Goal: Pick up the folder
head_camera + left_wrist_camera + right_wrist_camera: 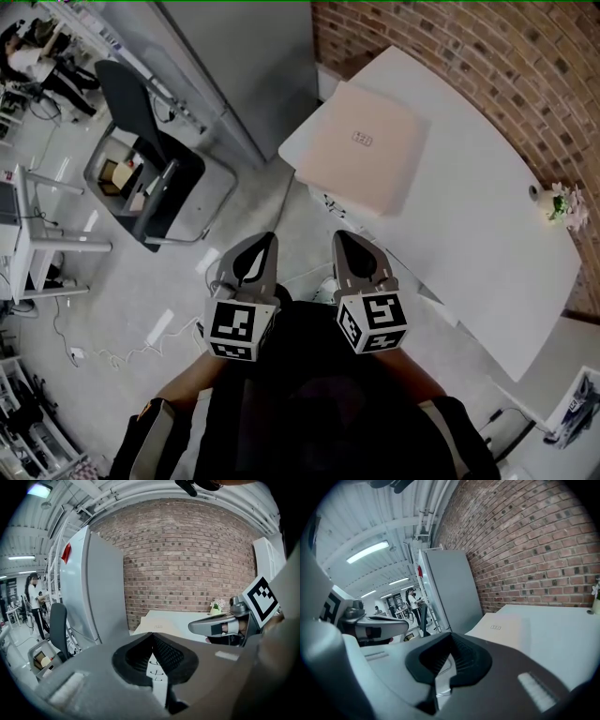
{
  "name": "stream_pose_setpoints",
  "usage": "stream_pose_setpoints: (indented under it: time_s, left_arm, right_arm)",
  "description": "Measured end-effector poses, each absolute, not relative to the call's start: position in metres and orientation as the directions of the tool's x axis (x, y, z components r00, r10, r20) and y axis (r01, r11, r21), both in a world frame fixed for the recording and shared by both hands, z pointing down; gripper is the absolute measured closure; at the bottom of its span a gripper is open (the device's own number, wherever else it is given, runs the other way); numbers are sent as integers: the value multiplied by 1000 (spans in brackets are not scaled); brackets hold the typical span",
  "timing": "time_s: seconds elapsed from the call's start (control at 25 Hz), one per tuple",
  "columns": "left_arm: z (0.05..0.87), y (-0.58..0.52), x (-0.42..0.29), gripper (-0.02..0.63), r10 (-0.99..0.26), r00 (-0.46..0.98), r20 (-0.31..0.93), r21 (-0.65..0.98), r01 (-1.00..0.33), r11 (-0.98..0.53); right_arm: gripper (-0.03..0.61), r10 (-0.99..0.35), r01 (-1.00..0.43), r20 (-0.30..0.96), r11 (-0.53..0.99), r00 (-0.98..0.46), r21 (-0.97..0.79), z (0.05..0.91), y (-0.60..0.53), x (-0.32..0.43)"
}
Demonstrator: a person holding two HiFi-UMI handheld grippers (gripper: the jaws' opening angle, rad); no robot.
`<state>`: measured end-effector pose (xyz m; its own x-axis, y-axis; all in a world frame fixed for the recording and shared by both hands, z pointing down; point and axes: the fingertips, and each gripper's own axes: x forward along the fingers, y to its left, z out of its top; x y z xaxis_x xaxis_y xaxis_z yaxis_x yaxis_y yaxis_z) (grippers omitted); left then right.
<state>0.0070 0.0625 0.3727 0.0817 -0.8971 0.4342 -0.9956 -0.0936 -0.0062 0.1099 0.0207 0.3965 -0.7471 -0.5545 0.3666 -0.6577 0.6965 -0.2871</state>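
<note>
Left tongs and right tongs hung closed and empty; the folder at one o'clock looked thin, light, best pinched at its near edge.

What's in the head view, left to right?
chair → left claw → folder → flowers. Right claw is left out because it sits below the folder in the same column.

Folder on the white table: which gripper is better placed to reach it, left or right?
Probably right. The right gripper is nearer the folder on the table; the left gripper is farther out over the floor. Both are shut, empty.
</note>
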Motion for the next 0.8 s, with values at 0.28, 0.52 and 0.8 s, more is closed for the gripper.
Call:
stream_pose_setpoints:
  time_s: [0.28,0.52,0.8]
  left_arm:
    - [376,48,18,614,-891,143,432,11,-988,-154]
    - [385,11,20,614,-880,229,417,51,-972,-228]
    - [390,-46,17,614,-846,332,416,106,-942,-318]
  right_arm:
    - [577,-598,-703,379,655,-706,-276,398,13,123]
    - [577,-659,-769,403,591,-635,-243,403,-13,131]
    - [577,-710,-838,453,501,-540,-215,408,-56,132]
